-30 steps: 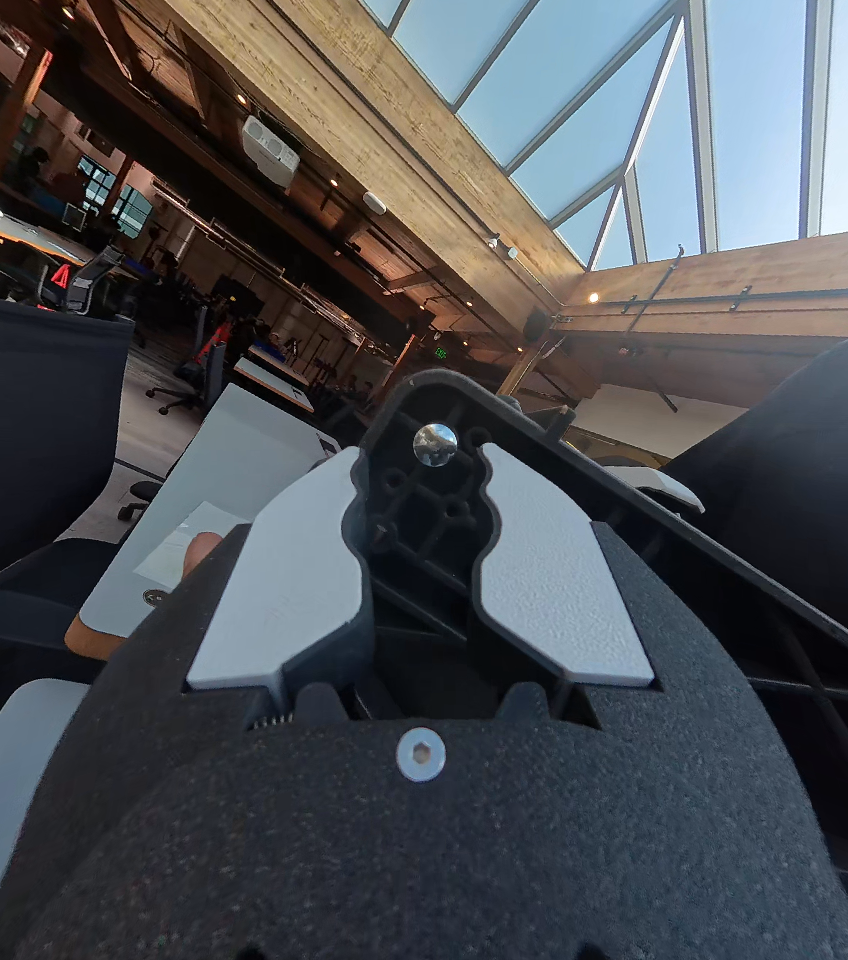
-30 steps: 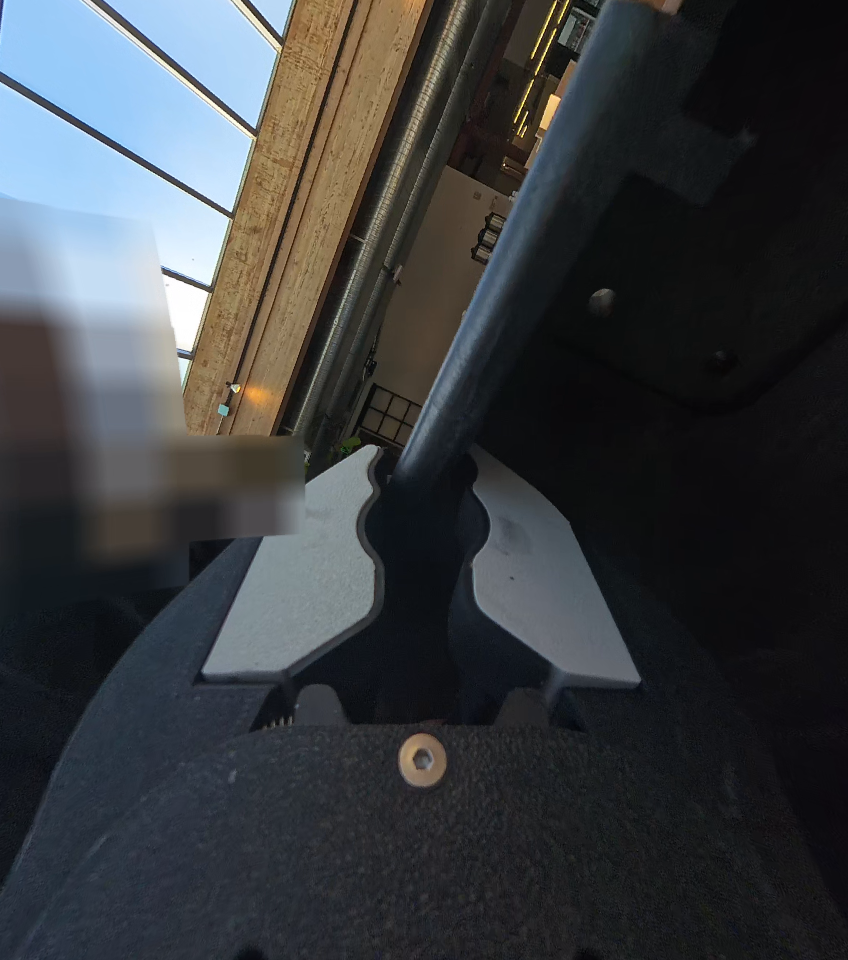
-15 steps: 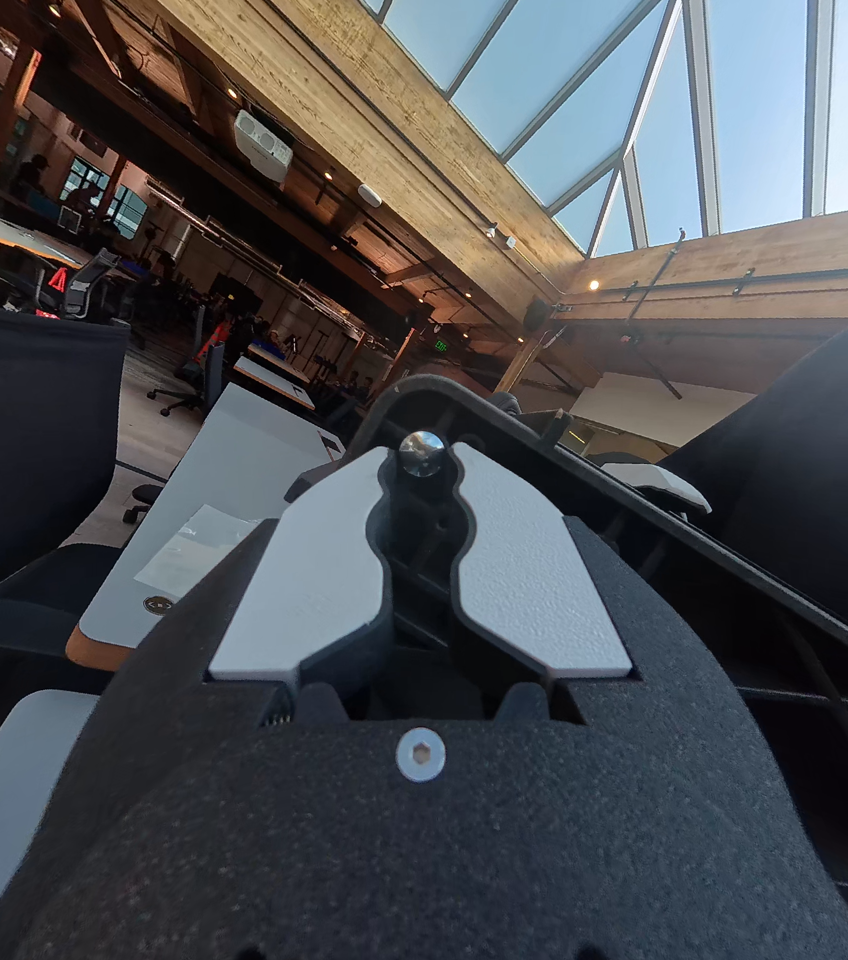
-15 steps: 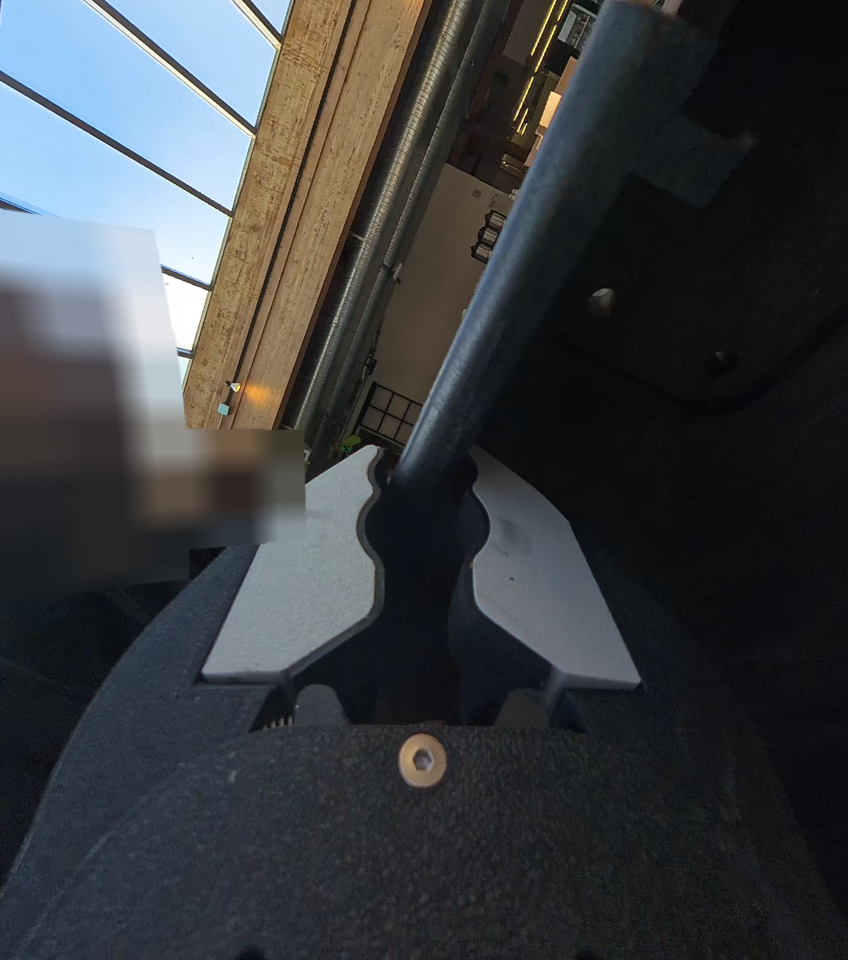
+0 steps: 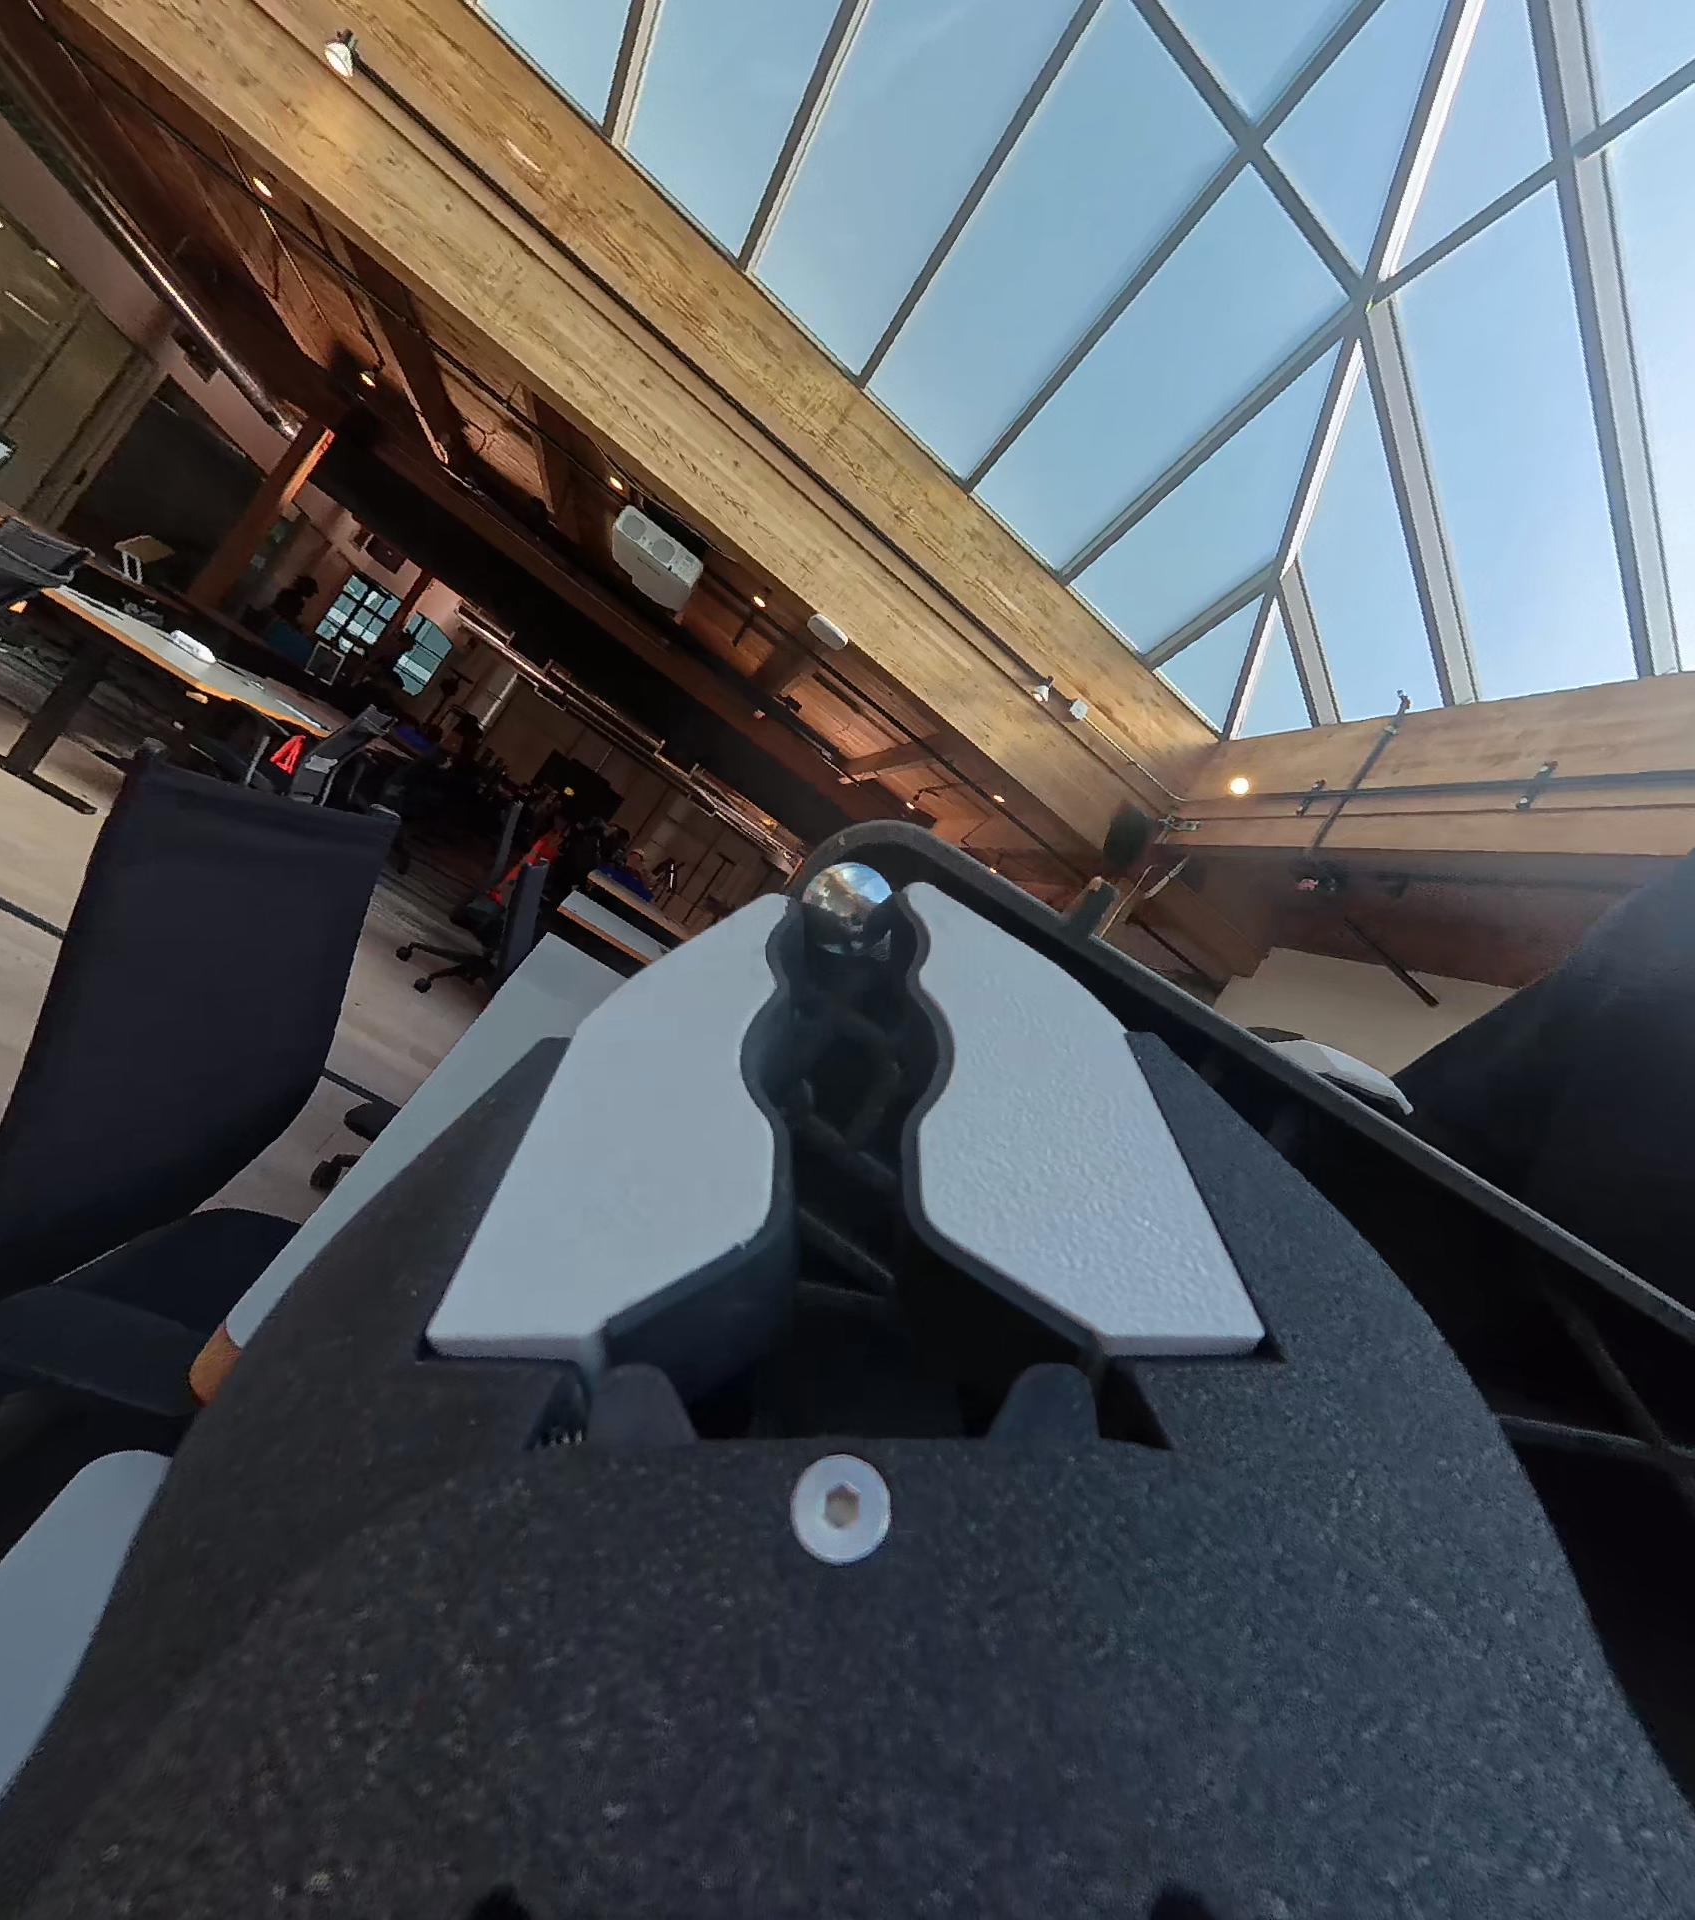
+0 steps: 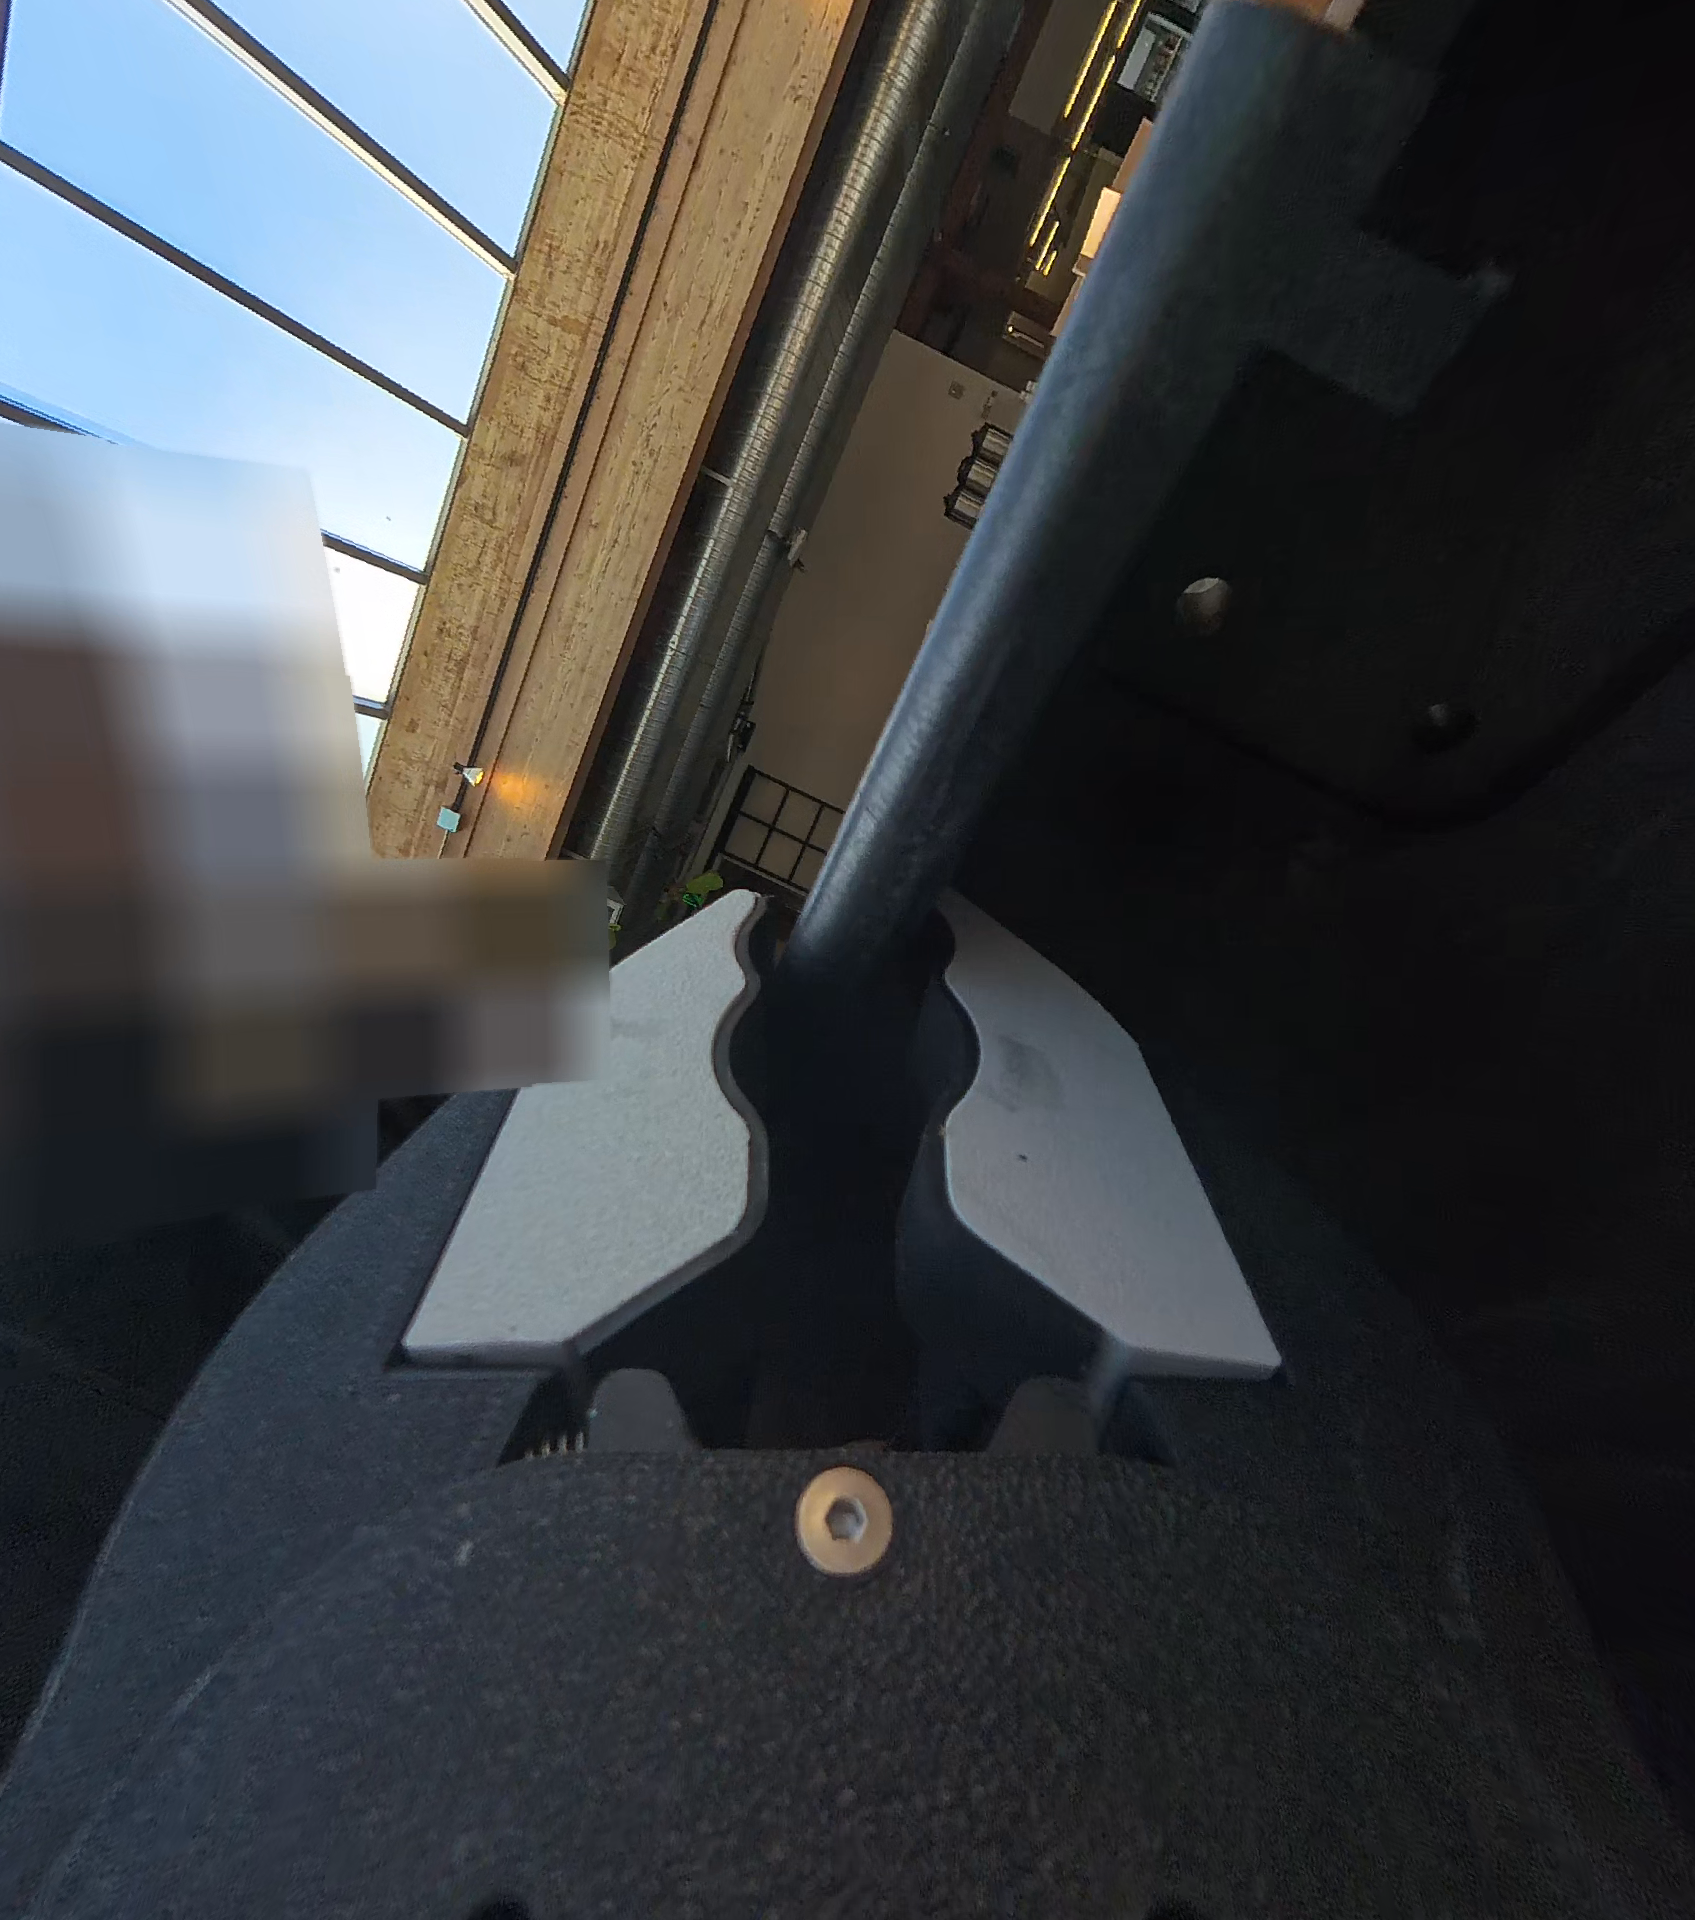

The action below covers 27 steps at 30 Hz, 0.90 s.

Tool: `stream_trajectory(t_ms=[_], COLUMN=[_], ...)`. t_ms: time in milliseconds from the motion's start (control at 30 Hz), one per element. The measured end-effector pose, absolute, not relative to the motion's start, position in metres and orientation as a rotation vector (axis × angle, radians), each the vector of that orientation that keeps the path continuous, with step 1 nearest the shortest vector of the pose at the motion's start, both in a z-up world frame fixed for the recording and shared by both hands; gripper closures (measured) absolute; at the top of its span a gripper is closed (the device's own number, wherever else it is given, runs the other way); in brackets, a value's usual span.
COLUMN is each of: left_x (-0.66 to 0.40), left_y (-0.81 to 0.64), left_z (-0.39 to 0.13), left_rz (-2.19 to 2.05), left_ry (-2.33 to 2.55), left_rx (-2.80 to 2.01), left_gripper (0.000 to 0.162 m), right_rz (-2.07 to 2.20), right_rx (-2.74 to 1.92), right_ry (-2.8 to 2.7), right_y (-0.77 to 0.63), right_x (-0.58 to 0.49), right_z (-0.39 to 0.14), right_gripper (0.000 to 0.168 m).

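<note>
My left gripper [image 5: 848, 920] points upward, its jaws closed to a narrow gap around a black ribbed plastic frame part [image 5: 1238, 1049]. A shiny round bolt head [image 5: 845, 894] sits right at the fingertips. My right gripper [image 6: 848, 925] is shut on a dark grey metal bar [image 6: 1009, 520] that runs up and to the right from between its fingers. Beside the bar is a black plate [image 6: 1445, 499] with two bolts. The contact faces are hidden in both views.
A black mesh office chair [image 5: 188, 997] stands at the left, with a grey desk top [image 5: 531, 997] behind it. A black padded shape [image 5: 1653, 1091] fills the right. Wooden beams and a skylight [image 5: 1238, 312] are overhead. More desks and chairs stand far back. The left gripper's tips are roughly 15 cm from the right gripper's.
The left jaws have closed in around the bolted plastic part, and the left view has tilted up and shifted. A fingertip seen at the left earlier is gone. The right gripper has not moved.
</note>
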<state>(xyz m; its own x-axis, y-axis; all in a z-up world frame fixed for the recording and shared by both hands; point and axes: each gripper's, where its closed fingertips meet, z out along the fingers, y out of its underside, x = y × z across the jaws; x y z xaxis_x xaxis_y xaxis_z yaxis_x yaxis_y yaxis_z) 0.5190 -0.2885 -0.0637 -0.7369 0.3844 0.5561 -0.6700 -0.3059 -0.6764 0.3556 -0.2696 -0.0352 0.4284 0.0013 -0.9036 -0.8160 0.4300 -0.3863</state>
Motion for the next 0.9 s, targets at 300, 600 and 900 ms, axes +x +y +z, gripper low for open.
stream_trajectory(t_ms=[300, 600, 900], left_x=[0.517, 0.392, 0.222], left_y=[-0.222, -0.101, -0.002], left_z=[-0.063, -0.023, 0.016], left_rz=[2.195, 2.26, 2.252], left_ry=[-1.201, -1.105, -1.076], left_rx=[0.584, 0.826, 1.04], left_gripper=[0.147, 0.147, 0.147], right_rz=[0.647, 0.643, 0.767], right_rx=[-0.984, -0.963, -1.049], right_ry=[1.007, 1.049, 1.022], right_y=[-0.27, -0.272, -0.231], right_x=[0.355, 0.336, 0.256], right_z=[-0.035, -0.036, -0.04], right_gripper=[0.144, 0.143, 0.133])
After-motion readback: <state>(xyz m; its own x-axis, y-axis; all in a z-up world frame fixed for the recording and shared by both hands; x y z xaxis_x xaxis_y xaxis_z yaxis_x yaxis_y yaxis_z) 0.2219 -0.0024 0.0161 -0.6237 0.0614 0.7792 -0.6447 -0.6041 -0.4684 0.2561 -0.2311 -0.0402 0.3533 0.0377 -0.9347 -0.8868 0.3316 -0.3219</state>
